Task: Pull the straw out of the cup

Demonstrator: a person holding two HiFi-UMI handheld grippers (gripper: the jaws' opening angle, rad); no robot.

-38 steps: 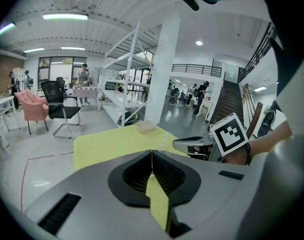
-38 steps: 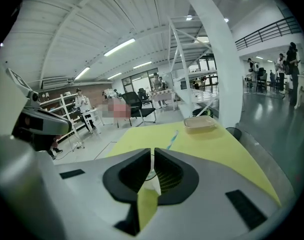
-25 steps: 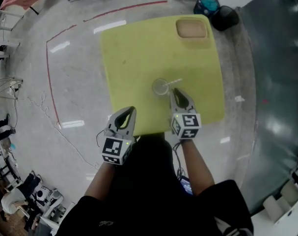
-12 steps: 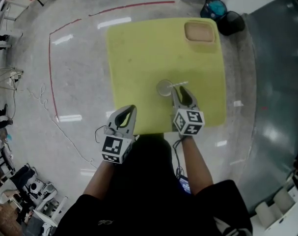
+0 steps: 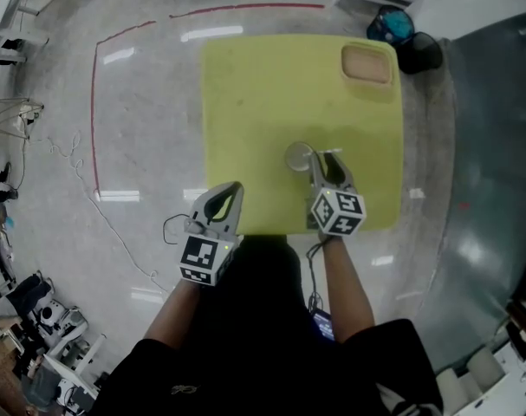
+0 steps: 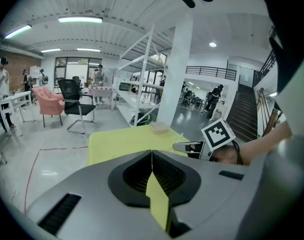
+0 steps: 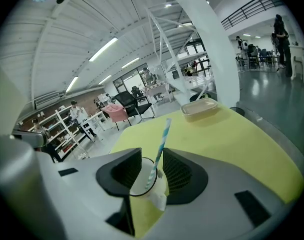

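Note:
A small clear cup (image 5: 298,156) stands near the middle of the yellow table (image 5: 263,94), and a blue-and-white striped straw (image 7: 158,149) leans up out of it to the right. My right gripper (image 5: 327,157) is just to the right of the cup. Its jaws have just been opening and now stand wide. In the right gripper view the cup (image 7: 141,183) and the straw show in the gap between them, and no pad visibly presses on either. My left gripper (image 5: 235,187) hovers at the table's near edge, shut and empty, its tips meeting (image 6: 152,156).
A shallow tan tray (image 5: 366,63) sits at the table's far right corner. Dark bags (image 5: 407,43) lie on the floor beyond it. A red tape line (image 5: 96,120) marks the floor to the left. Chairs (image 6: 75,98) and white shelving (image 6: 141,84) stand farther off.
The right gripper's jaws have gone from shut to wide open and edged closer beside the cup. The left gripper has stayed put. The head camera has shifted a little.

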